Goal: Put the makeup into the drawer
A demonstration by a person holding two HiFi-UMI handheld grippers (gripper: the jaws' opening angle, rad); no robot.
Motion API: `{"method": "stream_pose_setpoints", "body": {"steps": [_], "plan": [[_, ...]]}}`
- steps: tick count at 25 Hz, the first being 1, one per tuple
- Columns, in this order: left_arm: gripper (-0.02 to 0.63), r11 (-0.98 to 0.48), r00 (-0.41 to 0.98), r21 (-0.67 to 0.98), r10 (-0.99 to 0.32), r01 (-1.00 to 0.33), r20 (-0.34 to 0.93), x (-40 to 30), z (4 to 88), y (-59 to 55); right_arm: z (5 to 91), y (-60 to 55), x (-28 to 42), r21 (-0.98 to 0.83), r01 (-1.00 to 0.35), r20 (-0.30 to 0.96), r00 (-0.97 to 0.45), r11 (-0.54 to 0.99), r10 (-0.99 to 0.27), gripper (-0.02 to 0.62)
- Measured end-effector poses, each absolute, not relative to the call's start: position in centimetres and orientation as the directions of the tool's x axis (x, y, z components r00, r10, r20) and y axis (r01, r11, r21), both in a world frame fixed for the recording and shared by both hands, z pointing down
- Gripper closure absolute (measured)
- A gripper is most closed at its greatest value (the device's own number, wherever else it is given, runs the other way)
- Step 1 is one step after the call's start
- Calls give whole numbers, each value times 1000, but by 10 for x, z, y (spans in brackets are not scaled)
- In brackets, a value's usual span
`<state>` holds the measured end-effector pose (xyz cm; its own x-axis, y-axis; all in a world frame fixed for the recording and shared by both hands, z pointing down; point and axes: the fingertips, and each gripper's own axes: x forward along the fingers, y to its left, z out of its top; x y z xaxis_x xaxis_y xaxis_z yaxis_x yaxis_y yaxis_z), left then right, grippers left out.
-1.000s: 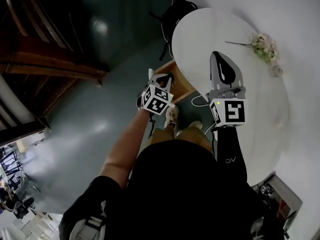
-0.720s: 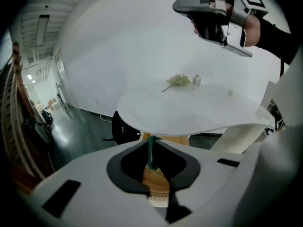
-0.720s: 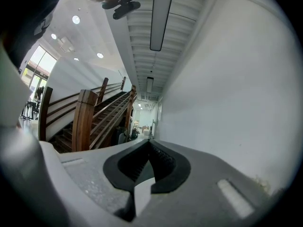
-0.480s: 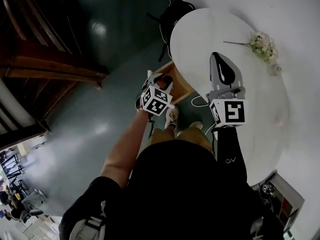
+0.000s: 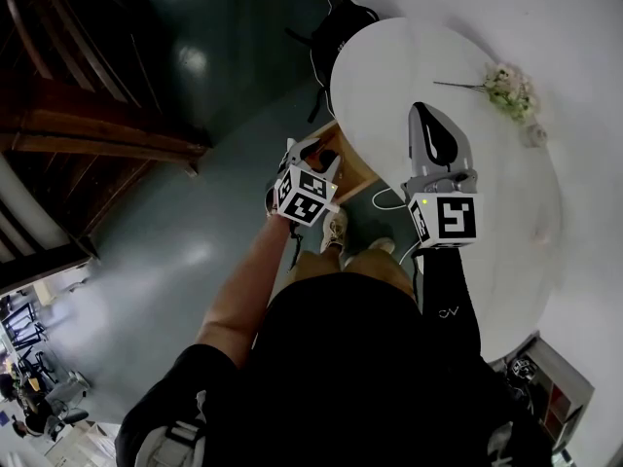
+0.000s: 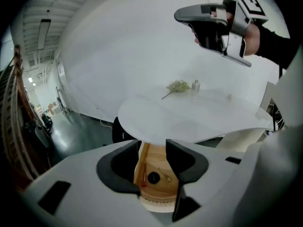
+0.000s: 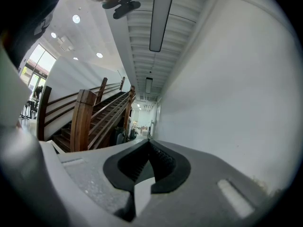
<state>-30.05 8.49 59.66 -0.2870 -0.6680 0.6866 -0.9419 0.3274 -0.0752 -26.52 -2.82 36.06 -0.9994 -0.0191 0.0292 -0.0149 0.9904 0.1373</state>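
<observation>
My left gripper (image 6: 152, 148) hangs tilted down over the open wooden drawer (image 6: 161, 187) under the white round table (image 6: 189, 122). Its jaws have just been opening and stand open with nothing between them. In the drawer lie a round black compact (image 6: 153, 177), a red-tipped pencil (image 6: 144, 172) and a thin gold stick (image 6: 164, 174). From the head view, the left gripper (image 5: 310, 156) is at the drawer (image 5: 348, 163) beside the table's edge. My right gripper (image 5: 421, 113) is held level above the table (image 5: 467, 56), its jaws (image 7: 149, 145) shut on nothing.
A sprig of pale flowers (image 5: 511, 90) and a small glass bottle (image 5: 533, 136) lie on the table's far side. A black bag (image 5: 341, 25) with a white cable sits on the dark floor behind the table. A wooden staircase (image 5: 88, 115) rises at the left.
The left gripper's jaws have spread apart over the drawer and the black compact now shows below them. The right gripper has kept still.
</observation>
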Motion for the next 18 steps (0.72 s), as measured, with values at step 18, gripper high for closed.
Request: {"method": "stream_pose_setpoints", "body": {"steps": [18], "plan": [[426, 338, -367, -197, -920, -920, 134, -318, 344, 34, 328, -32, -244, 178, -100, -23, -995, 979, -97, 591]]}}
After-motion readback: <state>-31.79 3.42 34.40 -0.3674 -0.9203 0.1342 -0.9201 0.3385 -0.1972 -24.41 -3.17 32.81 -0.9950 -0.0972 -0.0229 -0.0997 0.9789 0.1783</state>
